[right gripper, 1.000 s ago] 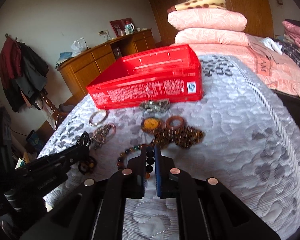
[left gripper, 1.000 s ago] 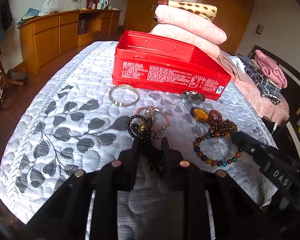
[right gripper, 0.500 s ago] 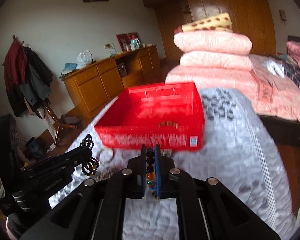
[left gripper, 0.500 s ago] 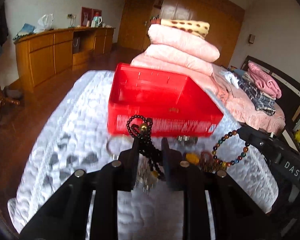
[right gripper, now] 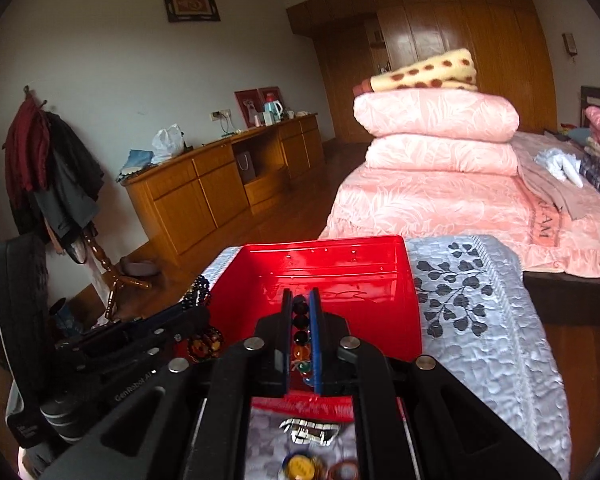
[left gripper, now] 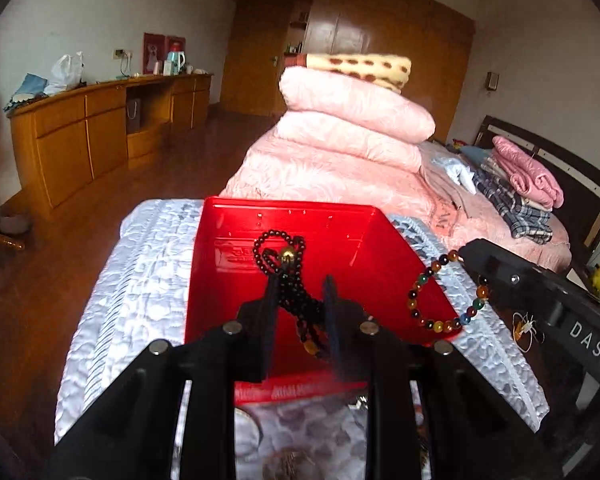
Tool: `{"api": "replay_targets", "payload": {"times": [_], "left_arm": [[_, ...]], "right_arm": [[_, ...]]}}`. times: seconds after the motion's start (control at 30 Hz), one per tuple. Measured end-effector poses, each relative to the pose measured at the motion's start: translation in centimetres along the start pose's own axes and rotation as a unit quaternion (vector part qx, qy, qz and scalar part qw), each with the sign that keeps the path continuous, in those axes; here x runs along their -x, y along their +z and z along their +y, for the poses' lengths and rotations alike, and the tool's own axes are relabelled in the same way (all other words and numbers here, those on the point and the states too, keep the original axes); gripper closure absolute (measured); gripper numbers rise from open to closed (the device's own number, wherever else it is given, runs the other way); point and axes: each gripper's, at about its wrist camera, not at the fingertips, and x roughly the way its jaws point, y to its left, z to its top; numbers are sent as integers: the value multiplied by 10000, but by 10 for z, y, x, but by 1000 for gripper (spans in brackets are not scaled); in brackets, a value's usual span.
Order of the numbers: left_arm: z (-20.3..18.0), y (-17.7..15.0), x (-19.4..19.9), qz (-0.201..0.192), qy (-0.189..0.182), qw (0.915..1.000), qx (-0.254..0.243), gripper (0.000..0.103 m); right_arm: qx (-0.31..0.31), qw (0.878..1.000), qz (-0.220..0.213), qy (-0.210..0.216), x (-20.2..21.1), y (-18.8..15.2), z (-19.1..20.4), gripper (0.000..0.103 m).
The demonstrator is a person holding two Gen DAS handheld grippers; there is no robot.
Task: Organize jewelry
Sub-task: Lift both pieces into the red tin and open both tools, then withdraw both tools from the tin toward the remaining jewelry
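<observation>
Left wrist view: bed (left gripper: 112, 288) with white-grey quilted cover is seen below, pink folded quilts (left gripper: 352, 120) stacked at its far end, wooden sideboard (left gripper: 100, 132) along the left wall. Red tin box (left gripper: 236, 248), open-topped, sits on the cover directly under both tools; interior appears bare where visible. Left tool (left gripper: 300, 292) is closed on a black bead string (left gripper: 282, 264), gold bead at the top, loops sticking up past the fingertips, the rest hanging down between the fingers, over the box interior. Right tool (left gripper: 466, 258) is seen entering from the right, with a multicoloured bead bracelet (left gripper: 440, 300) dangling from its tip over the box's right rim. Right wrist view: same box (right gripper: 380, 308) is seen ahead and below; right tool (right gripper: 301, 300) is fully closed on the multicoloured bead bracelet (right gripper: 300, 332), beads lined up between the two pads. Left tool body is seen at lower left, black bead string (right gripper: 198, 294) poking up beside the box's left wall. Remaining pieces are left on the cover in front of the box: silver link piece (right gripper: 310, 432), amber disc (right gripper: 298, 468), brownish ring (right gripper: 346, 472), partly cut off by the frame edge.
</observation>
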Motion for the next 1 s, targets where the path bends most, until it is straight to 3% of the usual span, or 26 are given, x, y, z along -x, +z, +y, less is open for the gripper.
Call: {"api": "replay_targets", "payload": {"times": [0.13, 0.2, 0.23, 0.43, 0.57, 0.73, 0.8, 1.0], "left_arm": [[6, -4, -23, 165, 170, 9997, -33, 81], [9, -7, -31, 276, 218, 9994, 4, 76], [12, -10, -32, 326, 219, 9992, 29, 63], [21, -28, -10, 295, 415, 9987, 16, 52], [22, -47, 20, 36, 655, 9978, -23, 36], [26, -87, 50, -9, 922, 9957, 123, 22], [27, -101, 58, -51, 974, 9951, 189, 15], [25, -142, 86, -250, 1088, 9937, 49, 6]], "right_arm": [[-39, 9996, 250, -100, -30, -4, -8, 93], [28, 9992, 313, -230, -36, -10, -7, 77], [51, 9991, 306, -280, -37, -14, -8, 73], [-192, 9985, 375, -336, -20, -41, -17, 73], [-254, 9978, 352, -500, 6, -66, -21, 73], [-505, 9954, 551, -605, 31, -111, -27, 71], [-499, 9949, 622, -623, 37, -126, -26, 66], [-344, 9948, 565, -778, 55, -159, -18, 34]]}}
